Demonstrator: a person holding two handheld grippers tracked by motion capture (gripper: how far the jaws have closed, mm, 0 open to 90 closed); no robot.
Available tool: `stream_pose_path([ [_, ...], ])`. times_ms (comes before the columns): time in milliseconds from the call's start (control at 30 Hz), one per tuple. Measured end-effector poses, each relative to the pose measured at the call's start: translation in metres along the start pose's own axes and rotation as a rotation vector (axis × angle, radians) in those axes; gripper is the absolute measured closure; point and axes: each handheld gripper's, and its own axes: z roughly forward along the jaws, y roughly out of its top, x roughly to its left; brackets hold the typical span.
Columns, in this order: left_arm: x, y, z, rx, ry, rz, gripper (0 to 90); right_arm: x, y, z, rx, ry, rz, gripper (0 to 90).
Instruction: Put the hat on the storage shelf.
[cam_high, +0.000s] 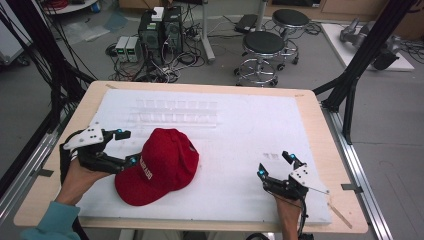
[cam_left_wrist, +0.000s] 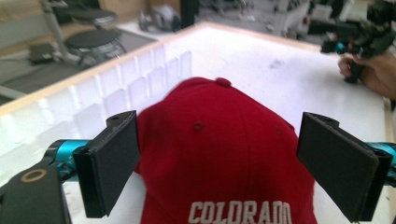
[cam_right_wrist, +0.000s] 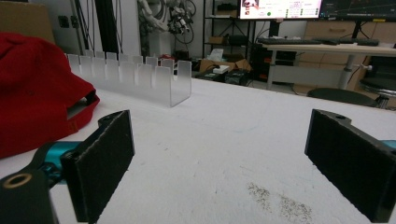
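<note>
**Left gripper lines up on the red cap**

The left gripper (cam_high: 117, 147) hovers at the brim side of the red cap (cam_high: 159, 165), jaws spread wide on either side of it, touching nothing yet. This looks like the approach before a grasp; next it likely needs to ease forward and close on the cap. The right gripper (cam_high: 272, 164) waits well apart, jaws also spread and empty. Beyond the cap stands a clear plastic rack (cam_high: 175, 112) on the white mat (cam_high: 240, 125).

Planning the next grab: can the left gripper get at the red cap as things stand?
Probably yes. The left gripper is open, its jaws either side of the red cap, with nothing between them.
</note>
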Motion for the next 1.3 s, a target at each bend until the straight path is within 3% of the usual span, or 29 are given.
stream_pose_path([
  [367, -0.008, 0.010, 0.033, 0.119, -0.019, 0.001, 12.7, 0.000, 0.000, -0.001, 0.000, 0.002, 0.010, 7.1],
  [467, -0.011, 0.007, 0.044, 0.158, 0.027, -0.001, 12.7, 0.000, 0.000, -0.001, -0.002, 0.002, 0.008, 7.1],
  [733, -0.014, 0.004, 0.056, 0.211, 0.076, 0.001, 12.7, 0.000, 0.000, -0.001, -0.003, 0.002, 0.008, 7.1],
  [1133, -0.015, -0.001, 0.072, 0.287, 0.103, -0.022, 12.7, 0.000, 0.000, -0.001, -0.002, 0.001, 0.006, 7.2],
  [1300, -0.016, -0.005, 0.083, 0.346, 0.102, -0.017, 12.9, 0.000, 0.000, -0.001, -0.005, 0.001, 0.003, 7.2],
])
